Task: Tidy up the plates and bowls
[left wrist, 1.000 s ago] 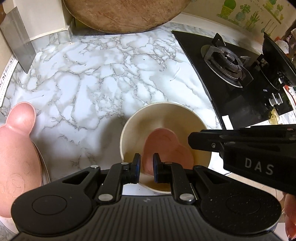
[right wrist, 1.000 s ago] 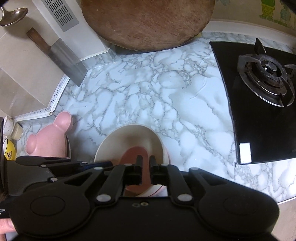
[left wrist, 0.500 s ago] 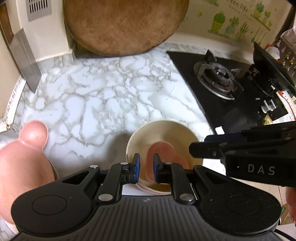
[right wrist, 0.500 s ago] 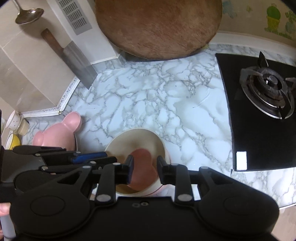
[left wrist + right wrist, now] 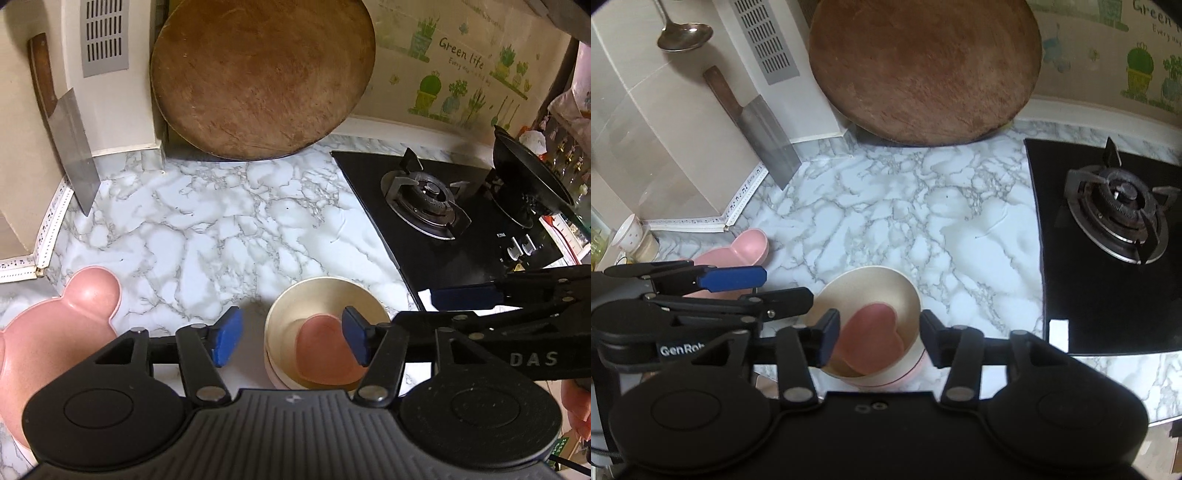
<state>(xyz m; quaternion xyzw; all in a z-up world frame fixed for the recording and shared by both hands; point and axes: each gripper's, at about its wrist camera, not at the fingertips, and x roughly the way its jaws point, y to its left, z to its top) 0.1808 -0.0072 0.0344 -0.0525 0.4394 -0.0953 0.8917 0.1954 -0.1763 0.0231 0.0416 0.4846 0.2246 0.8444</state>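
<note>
A cream bowl [image 5: 295,306] [image 5: 871,291] stands on the marble counter, nested on a pink-and-white bowl, with a pink heart-shaped dish [image 5: 325,354] [image 5: 871,338] lying inside it. My left gripper [image 5: 291,341] [image 5: 788,287] hovers above the bowl's left rim. Its jaws are opening and touch nothing. My right gripper [image 5: 880,341] [image 5: 421,308] hangs over the bowl from the other side, its jaws also opening, with the pads apart from the bowl. A pink bear-shaped plate [image 5: 55,332] [image 5: 746,247] lies to the left.
A round wooden chopping board [image 5: 258,81] leans on the back wall. A cleaver [image 5: 768,136] and a ladle [image 5: 683,37] hang at the left. The black gas hob [image 5: 1115,206] and a dark pan [image 5: 532,177] fill the right. Small cups [image 5: 631,236] stand far left.
Both grippers were shut at the bowl's near rim. Their jaws have since spread wide. Both have lifted and drawn back, so more of the counter and the wall shows.
</note>
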